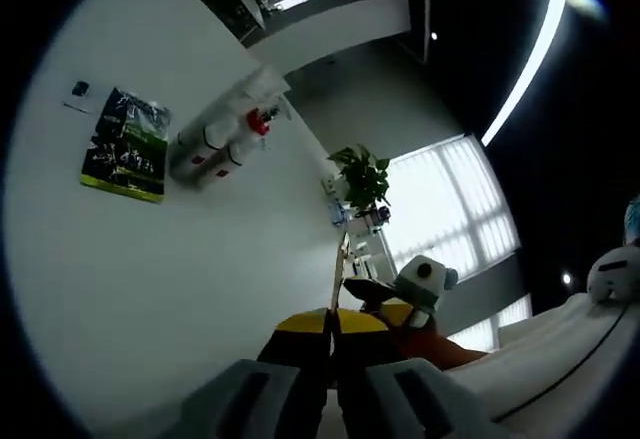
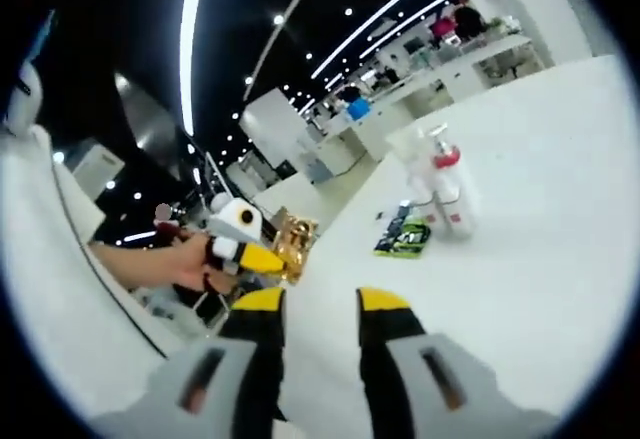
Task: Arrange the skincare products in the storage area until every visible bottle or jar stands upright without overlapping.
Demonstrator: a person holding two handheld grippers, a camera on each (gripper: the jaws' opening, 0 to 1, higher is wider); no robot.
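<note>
Two white bottles [image 1: 215, 147] with a red-collared pump lie or lean together on the white table [image 1: 150, 289], beside a green and black sachet [image 1: 125, 146]. In the right gripper view the same bottles [image 2: 445, 187] stand upright next to the sachet [image 2: 404, 236]. My left gripper [image 1: 331, 327] has its yellow-tipped jaws pressed together on a thin gold packet [image 1: 340, 274], seen edge-on. A hand [image 2: 160, 259] holds that left gripper [image 2: 262, 257], with the gold packet [image 2: 296, 233] at its tip. My right gripper [image 2: 322, 304] is open and holds nothing, well short of the bottles.
A potted plant [image 1: 362, 174] stands past the table's far end, by bright windows [image 1: 445, 209]. Desks with people [image 2: 455, 44] line the far side of the room. Open white tabletop [image 2: 540, 259] stretches around the bottles.
</note>
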